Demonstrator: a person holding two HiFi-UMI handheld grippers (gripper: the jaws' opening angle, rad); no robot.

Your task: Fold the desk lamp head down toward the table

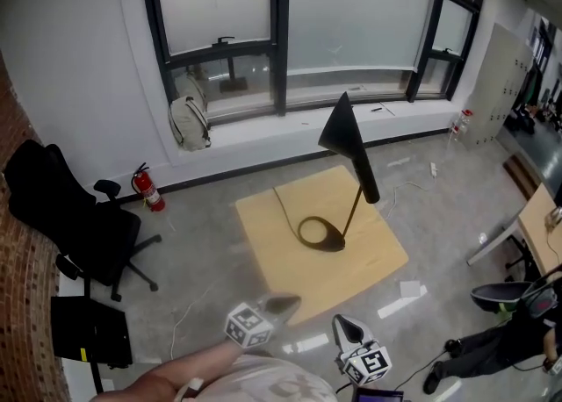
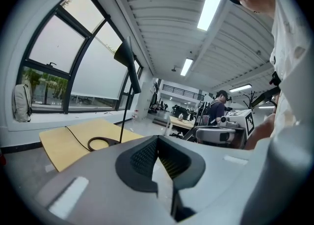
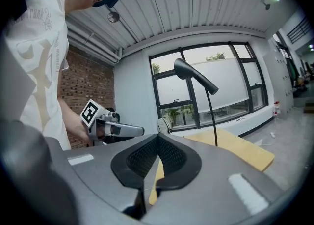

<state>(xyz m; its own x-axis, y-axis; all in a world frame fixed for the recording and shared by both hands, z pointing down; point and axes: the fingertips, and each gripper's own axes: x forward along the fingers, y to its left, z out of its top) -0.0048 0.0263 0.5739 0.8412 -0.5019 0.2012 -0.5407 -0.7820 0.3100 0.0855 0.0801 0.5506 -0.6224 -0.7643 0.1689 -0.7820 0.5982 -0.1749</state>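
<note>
The lamp [image 1: 364, 172] stands near the middle of the table [image 1: 272, 255], its head [image 1: 342, 126] raised high on a thin stem above a ring base [image 1: 320, 233]. The left gripper [image 1: 283, 305] and right gripper [image 1: 345, 328] are both closed tight on nothing, well short of the table. The lamp looks top-heavy, so pressing the head down with no hold on the base could tip it or slide it toward an edge. Closed jaws may also slip off the smooth cone.

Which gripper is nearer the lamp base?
Left, marginally. Left gripper is at the near corner of the table, facing the lamp base; right gripper sits farther back, off it.
</note>
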